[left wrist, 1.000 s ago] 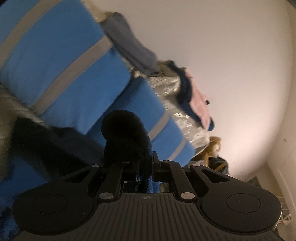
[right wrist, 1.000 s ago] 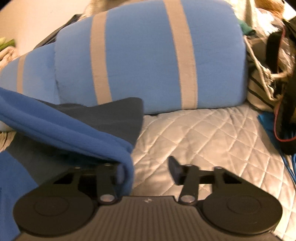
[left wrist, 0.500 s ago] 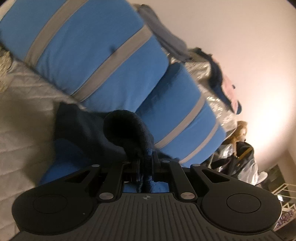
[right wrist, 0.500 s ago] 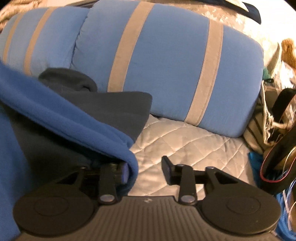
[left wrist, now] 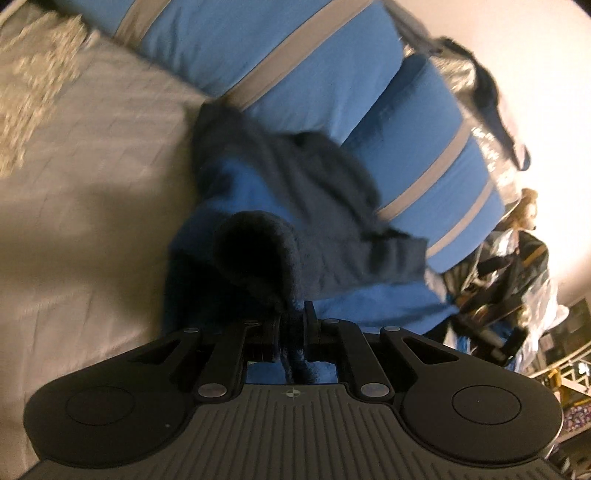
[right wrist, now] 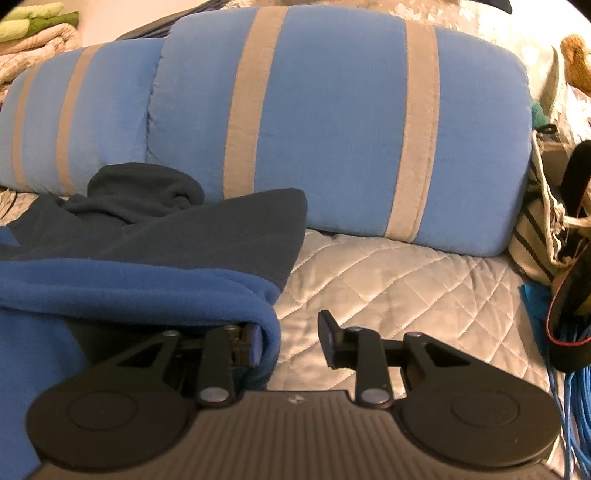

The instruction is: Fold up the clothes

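Fleece garment — motion-blurred, fold pinched in left hand-held gripper

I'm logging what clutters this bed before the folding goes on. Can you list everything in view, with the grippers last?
fleece garment: one, blue with dark navy side, on the quilt in front of the pillows
pillows: two, blue with grey stripes, side by side behind the garment
quilt: one, pale grey, quilted, covering the bed
striped bag: one, cream with dark stripes, right of the pillows
blue cord: a bundle, far right edge
folded linens: green and beige, top left
left gripper: black, jaws shut on the fleece garment
right gripper: black, jaws open, fleece draped over one finger
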Tool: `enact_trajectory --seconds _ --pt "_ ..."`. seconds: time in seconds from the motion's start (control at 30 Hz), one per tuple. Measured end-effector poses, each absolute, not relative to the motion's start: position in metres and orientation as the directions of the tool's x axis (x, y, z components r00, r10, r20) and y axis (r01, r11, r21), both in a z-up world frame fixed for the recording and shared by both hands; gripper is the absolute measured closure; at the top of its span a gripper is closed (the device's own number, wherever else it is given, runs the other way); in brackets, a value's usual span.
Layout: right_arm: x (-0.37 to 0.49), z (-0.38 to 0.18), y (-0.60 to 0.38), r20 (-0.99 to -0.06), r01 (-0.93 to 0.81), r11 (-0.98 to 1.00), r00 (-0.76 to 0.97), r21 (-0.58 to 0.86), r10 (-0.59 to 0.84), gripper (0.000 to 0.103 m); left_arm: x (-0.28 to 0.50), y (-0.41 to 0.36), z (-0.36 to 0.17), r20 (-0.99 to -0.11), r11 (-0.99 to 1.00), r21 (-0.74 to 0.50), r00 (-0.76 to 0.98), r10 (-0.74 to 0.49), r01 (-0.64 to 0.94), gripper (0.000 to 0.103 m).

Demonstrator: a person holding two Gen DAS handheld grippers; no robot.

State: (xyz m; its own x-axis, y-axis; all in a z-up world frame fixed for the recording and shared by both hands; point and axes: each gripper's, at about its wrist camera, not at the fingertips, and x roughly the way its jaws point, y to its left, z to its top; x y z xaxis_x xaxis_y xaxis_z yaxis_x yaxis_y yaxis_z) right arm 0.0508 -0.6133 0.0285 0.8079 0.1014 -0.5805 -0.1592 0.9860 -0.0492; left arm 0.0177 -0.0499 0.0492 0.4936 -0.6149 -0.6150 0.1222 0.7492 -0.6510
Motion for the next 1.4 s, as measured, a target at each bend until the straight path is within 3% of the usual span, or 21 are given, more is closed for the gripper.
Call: enact_trajectory --seconds 0.4,0.47,0.53,0.6,0.73,1.03,1.23,1.4 --pt "0.068 0.017 -0.619 -0.639 -0.170 0.985 0.759 -0.013 0.123 0.056 0.015 -0.045 -0.005 -0.647 0.725 -0.689 0.446 -0.619 0.006 0.091" --pt "0.075 0.011 -0.622 -0.675 -0.150 0.989 0.727 0.014 0.120 0.050 0.014 -0.044 -0.005 -0.645 0.723 -0.691 0.450 -0.617 0.000 0.091" --pt "0.076 0.011 -0.626 -0.694 -0.124 0.992 0.712 0.023 0.106 0.032 0.014 -0.043 -0.004 -0.647 0.726 -0.687 0.450 -0.616 0.007 0.090" --pt "0.072 0.016 -0.629 -0.699 -0.106 0.994 0.709 0.029 0.096 0.026 0.014 -0.043 -0.004 -0.642 0.723 -0.690 0.449 -0.621 0.013 0.090" --pt "0.054 0.032 -0.638 -0.690 -0.132 0.985 0.704 0.107 0.169 0.027 0.013 -0.038 -0.010 -0.618 0.692 -0.722 0.450 -0.645 0.002 0.089" --pt "0.034 0.022 -0.661 -0.608 -0.124 0.783 0.560 0.609 0.562 0.026 0.013 -0.038 -0.010 -0.618 0.686 -0.728 0.448 -0.646 -0.016 0.089" --pt "0.039 -0.010 -0.650 -0.658 -0.054 0.786 0.513 0.616 0.552 0.025 0.012 -0.038 -0.010 -0.617 0.682 -0.731 0.451 -0.645 -0.023 0.089" --pt "0.044 -0.021 -0.650 -0.619 -0.002 0.745 0.555 0.667 0.556 0.023 0.013 -0.038 -0.010 -0.618 0.683 -0.730 0.450 -0.644 -0.025 0.089"
